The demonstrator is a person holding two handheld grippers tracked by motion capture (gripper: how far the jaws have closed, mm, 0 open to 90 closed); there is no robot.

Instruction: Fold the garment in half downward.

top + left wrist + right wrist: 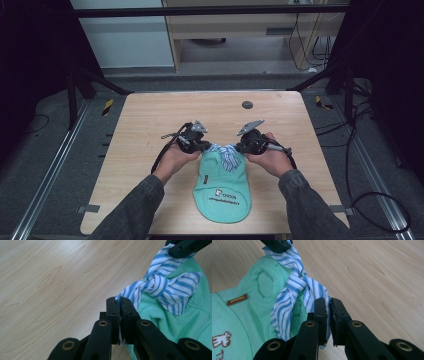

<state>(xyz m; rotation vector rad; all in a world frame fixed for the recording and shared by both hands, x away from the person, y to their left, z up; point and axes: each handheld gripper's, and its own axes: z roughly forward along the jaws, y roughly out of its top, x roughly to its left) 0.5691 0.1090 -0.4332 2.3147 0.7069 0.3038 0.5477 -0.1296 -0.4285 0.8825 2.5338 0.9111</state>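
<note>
One green garment (222, 192), one striped collar (227, 154), apparently; two hand-held grippers.

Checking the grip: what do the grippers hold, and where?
Both the left gripper and the right gripper pinch the green garment's striped collar ends.

**Room and surroundings**

Light wood-grain table (150, 115) with a small dark round disc (247, 105) near its far edge. Grey floor (50, 150) around it, metal rails (45, 185) along both sides. Black frame struts (100, 80) and yellow-black tape marks (107, 106). Behind: pale wooden cabinet (225, 30), white panel (130, 45), loose cables (320, 55). Edges dim.
</note>
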